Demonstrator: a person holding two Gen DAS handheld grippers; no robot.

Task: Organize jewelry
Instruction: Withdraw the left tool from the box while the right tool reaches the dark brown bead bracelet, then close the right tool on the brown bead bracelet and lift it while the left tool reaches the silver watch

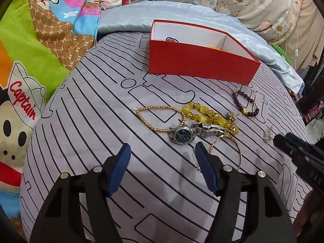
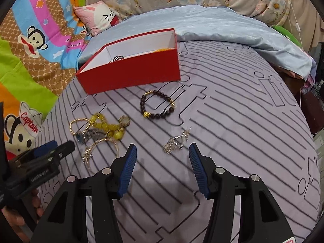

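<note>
both grippers hover spread and empty over the bed, jewelry not yet boxed.

my right gripper (image 2: 163, 156) is released, with the silver chain piece (image 2: 176, 140) just ahead between its fingers; i'd come straight down and pinch the bunched middle so nothing trails. my left gripper (image 1: 163, 154) is also released, the watch (image 1: 182, 135) just ahead, the gold bangle (image 1: 226, 145) beside its right finger. the red box (image 1: 200, 62) sits farther ahead, some pieces already inside.
</note>
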